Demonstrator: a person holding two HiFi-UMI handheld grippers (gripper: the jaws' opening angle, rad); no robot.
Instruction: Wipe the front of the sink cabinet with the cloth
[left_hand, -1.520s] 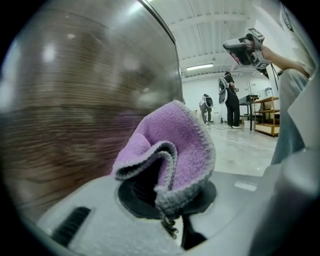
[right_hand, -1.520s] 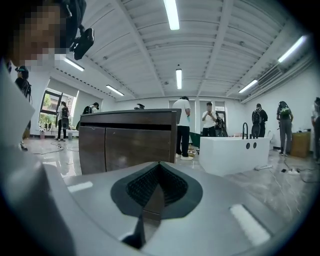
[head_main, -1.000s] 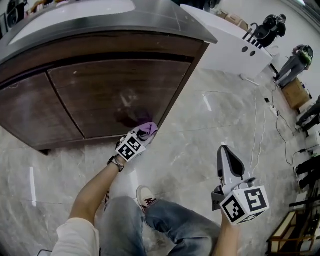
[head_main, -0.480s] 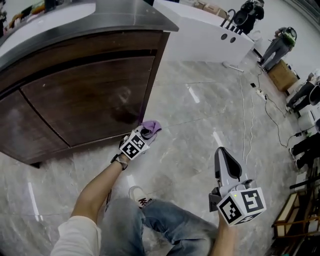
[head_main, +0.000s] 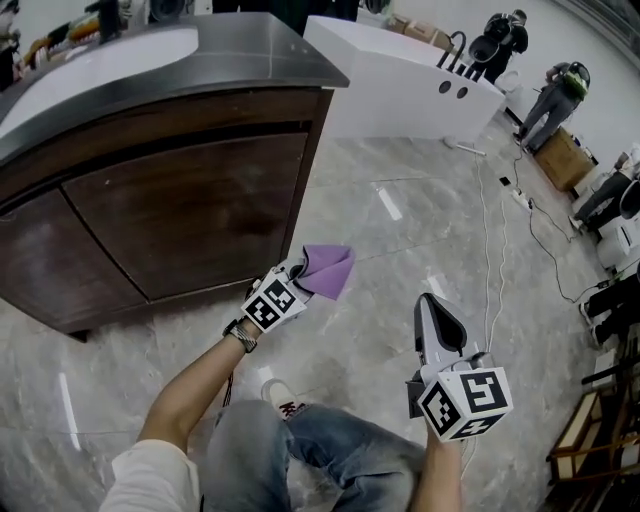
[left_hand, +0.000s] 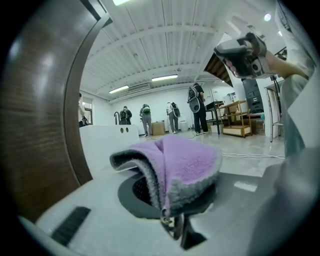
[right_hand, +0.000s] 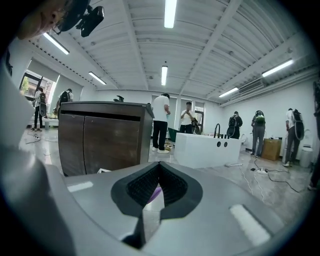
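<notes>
We count one cloth (head_main: 332, 270), one sink cabinet (head_main: 200, 110) with two doors (head_main: 195, 205), one left gripper (head_main: 298, 275) and one right gripper (head_main: 430, 303).

Cloth (head_main: 330, 270) sits between cabinet (head_main: 180, 200) (not touching) and right gripper (head_main: 427, 302).

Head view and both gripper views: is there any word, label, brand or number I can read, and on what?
No text can be read.
Shoe: a red print, too small to read.
Cubes on the left gripper and right gripper: square marker patterns only, no letters.
Sink cabinet and purple cloth: no print visible.
</notes>
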